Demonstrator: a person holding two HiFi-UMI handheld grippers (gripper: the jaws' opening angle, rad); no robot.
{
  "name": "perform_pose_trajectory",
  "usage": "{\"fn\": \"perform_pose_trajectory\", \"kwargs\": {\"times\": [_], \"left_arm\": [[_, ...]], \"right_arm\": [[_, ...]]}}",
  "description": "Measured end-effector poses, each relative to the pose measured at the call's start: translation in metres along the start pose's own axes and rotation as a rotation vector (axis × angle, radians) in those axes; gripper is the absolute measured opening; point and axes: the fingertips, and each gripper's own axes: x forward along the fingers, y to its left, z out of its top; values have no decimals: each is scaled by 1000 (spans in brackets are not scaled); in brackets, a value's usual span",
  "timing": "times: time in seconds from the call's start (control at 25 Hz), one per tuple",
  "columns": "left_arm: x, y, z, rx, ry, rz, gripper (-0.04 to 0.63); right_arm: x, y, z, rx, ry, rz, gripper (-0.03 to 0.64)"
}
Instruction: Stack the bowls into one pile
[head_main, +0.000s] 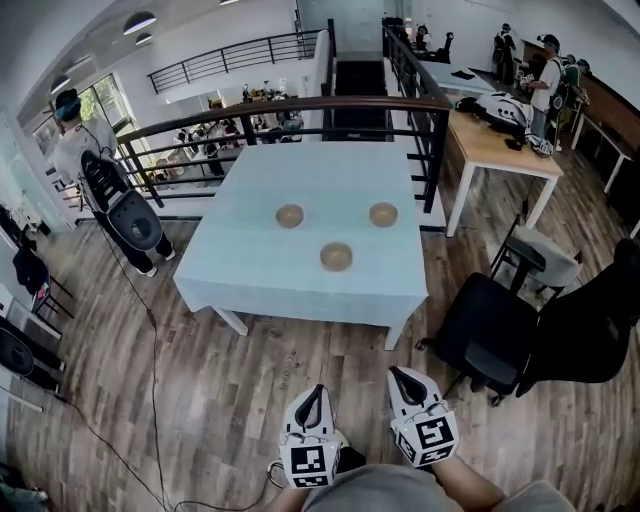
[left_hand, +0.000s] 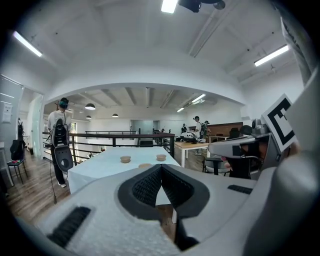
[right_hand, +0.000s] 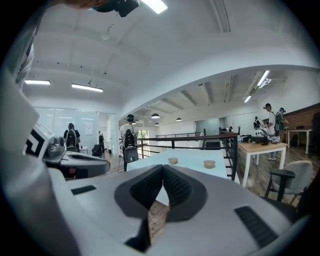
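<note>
Three small tan bowls sit apart on a pale blue table (head_main: 300, 290): one at the left (head_main: 290, 215), one at the right (head_main: 383, 213), one nearer me in the middle (head_main: 336, 256). My left gripper (head_main: 316, 390) and right gripper (head_main: 398, 374) hover over the wooden floor, well short of the table's near edge. Both point at the table with jaws shut and nothing between them. In the left gripper view, two bowls (left_hand: 125, 159) (left_hand: 161, 157) show beyond the closed jaws (left_hand: 161, 167). The right gripper view has two bowls (right_hand: 173, 160) (right_hand: 209, 163) past its closed jaws (right_hand: 163, 167).
A black office chair (head_main: 490, 335) stands right of the table's near corner, with a grey chair (head_main: 545, 260) behind it. A dark railing (head_main: 300, 110) runs behind the table. A person (head_main: 85, 150) with equipment stands at the left. A cable trails over the floor at the left.
</note>
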Motion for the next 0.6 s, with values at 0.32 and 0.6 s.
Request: {"fn": "perform_pose_trajectory", "kwargs": {"times": [0.32, 0.6], "left_arm": [[31, 51, 10, 6, -3, 10, 18], [53, 79, 8, -1, 7, -8, 17]], "right_arm": [[54, 2, 14, -35, 0, -33, 26], [86, -2, 14, -25, 12, -62, 26]]}}
